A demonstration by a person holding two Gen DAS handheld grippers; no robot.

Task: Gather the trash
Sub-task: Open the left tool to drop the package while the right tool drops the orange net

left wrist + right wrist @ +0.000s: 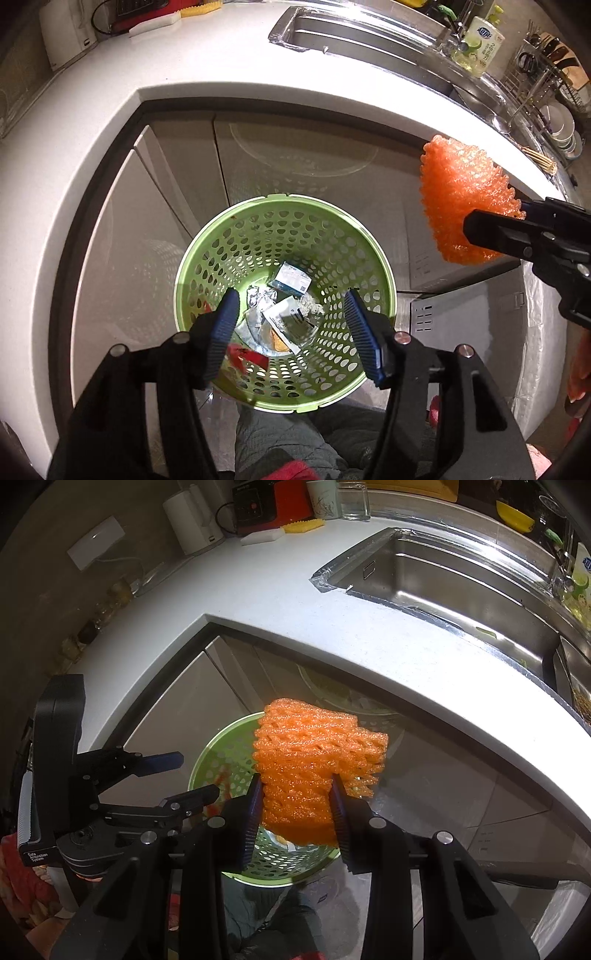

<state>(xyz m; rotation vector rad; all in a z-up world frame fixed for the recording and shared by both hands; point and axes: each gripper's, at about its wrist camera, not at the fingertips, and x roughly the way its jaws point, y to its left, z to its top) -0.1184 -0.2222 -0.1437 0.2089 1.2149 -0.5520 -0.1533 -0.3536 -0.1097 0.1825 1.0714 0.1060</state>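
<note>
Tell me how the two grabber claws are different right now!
The left gripper is open with nothing between its blue fingers; the right gripper is shut on an orange foam net.
The left gripper hangs right over the green basket, where wrappers and foil already lie; the right gripper, seen from the left camera, holds its net off to the basket's side, by the white counter.
Both are black and point down.

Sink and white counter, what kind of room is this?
Most likely a home kitchen. A steel sink is set into the white counter, a dish rack with plates stands beside it, and a kettle sits at the back. A green bin stands on the floor below.
</note>
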